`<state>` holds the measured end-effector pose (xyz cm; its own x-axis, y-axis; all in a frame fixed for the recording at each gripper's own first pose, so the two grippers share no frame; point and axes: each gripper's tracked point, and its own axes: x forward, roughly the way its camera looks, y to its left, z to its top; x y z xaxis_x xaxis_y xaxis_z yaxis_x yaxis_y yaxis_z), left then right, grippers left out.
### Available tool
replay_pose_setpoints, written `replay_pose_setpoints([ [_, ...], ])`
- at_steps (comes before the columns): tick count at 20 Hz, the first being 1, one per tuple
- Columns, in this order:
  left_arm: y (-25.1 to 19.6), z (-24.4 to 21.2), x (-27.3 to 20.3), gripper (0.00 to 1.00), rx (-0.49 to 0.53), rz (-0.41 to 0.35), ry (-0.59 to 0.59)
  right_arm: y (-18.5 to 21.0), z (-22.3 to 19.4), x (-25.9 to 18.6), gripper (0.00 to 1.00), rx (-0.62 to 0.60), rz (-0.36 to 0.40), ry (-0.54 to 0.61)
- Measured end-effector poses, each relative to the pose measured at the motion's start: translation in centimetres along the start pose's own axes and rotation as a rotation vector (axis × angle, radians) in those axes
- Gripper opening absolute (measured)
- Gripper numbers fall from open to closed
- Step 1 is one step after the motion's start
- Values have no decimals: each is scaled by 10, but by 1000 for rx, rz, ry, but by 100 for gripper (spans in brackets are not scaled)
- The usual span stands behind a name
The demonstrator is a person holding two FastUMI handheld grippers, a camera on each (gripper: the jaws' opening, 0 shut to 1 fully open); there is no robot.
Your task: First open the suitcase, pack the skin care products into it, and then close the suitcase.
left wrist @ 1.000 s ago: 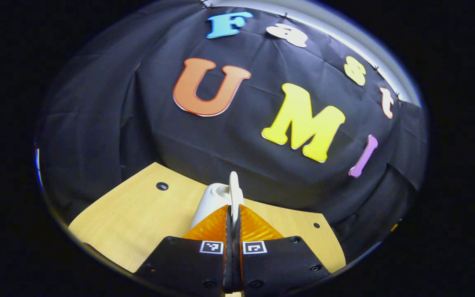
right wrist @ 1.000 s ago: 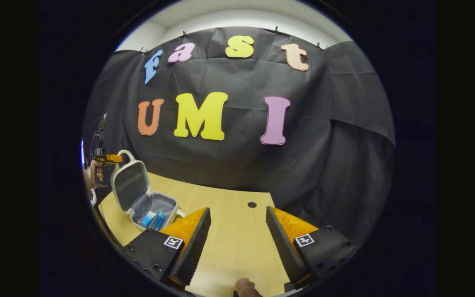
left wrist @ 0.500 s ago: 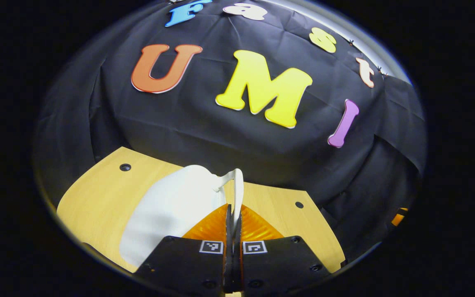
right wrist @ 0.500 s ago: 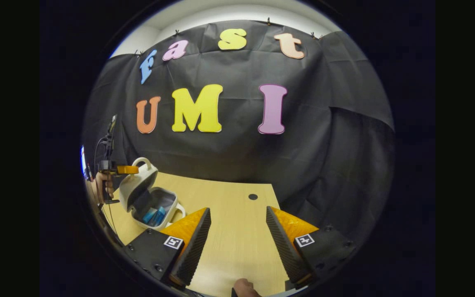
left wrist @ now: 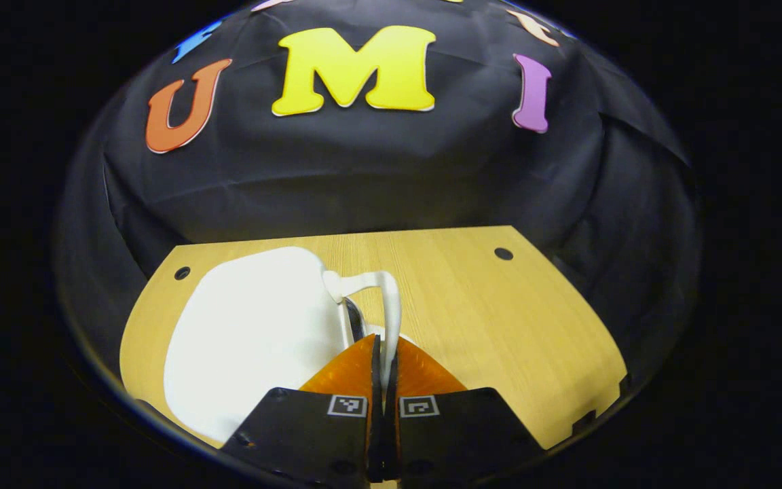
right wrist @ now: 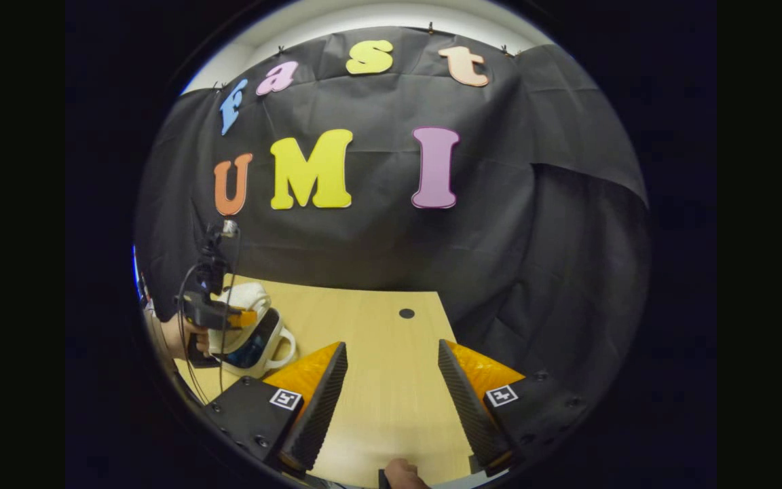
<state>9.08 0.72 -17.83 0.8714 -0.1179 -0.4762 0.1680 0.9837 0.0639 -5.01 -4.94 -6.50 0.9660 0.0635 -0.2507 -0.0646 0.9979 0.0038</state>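
Note:
In the left gripper view, the white suitcase lid point(left wrist: 248, 326) lies tilted low over the case, and my left gripper point(left wrist: 383, 343) is shut on its loop handle point(left wrist: 381, 288). The right gripper view shows the suitcase point(right wrist: 255, 343) at the table's left side, lid almost down with a narrow gap left. Something blue point(right wrist: 250, 353) shows through that gap. The left gripper point(right wrist: 231, 316) is at the lid's top there. My right gripper point(right wrist: 391, 360) hovers open over bare table, holding nothing.
The wooden table point(left wrist: 499, 319) has small round holes point(left wrist: 503, 253) near its far edge, and the black cloth wall stands right behind it. A hand point(right wrist: 180, 336) holds the left gripper, with cables running up from it. A fingertip point(right wrist: 401, 470) shows at the bottom.
The left gripper has swung the lid down by its handle, from upright to nearly closed over the case. The right gripper has stayed open and almost still.

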Motion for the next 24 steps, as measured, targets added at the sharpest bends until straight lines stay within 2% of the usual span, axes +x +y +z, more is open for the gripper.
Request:
replay_pose_setpoints([
  [4,-10,-27,18,6,47,24,75,7,1,2,79,4,-21,-2],
  [6,-16,-36,21,6,67,8,106,13,4,3,80,13,-28,-3],
  [7,-17,-38,21,14,67,3,107,15,6,5,79,8,-35,-7],
  [8,-17,-40,21,8,62,-3,116,18,8,6,79,-3,-41,-9],
  [9,-20,-43,18,12,52,-18,130,21,9,8,80,-12,-45,-12],
  [10,-22,-44,13,23,36,-38,140,26,12,10,80,-18,-41,-19],
  [11,-25,-39,7,27,4,-66,129,32,18,11,80,-17,-38,-28],
  [12,-26,-33,-2,37,-32,-85,106,38,22,13,80,-17,-37,-37],
  [15,-6,6,-36,53,-100,-78,3,68,31,22,77,-18,-14,-45],
  [17,23,40,-67,79,-121,-42,-98,94,35,28,80,-36,9,-55],
  [20,72,94,-117,90,-118,12,-280,137,49,33,80,-52,51,-89],
  [21,88,101,-132,92,-114,44,-321,153,54,33,80,-52,69,-103],
  [22,104,107,-145,99,-106,80,-360,165,59,36,80,-55,79,-118],
  [24,129,117,-173,99,-109,126,-419,191,72,38,77,-70,92,-154],
])
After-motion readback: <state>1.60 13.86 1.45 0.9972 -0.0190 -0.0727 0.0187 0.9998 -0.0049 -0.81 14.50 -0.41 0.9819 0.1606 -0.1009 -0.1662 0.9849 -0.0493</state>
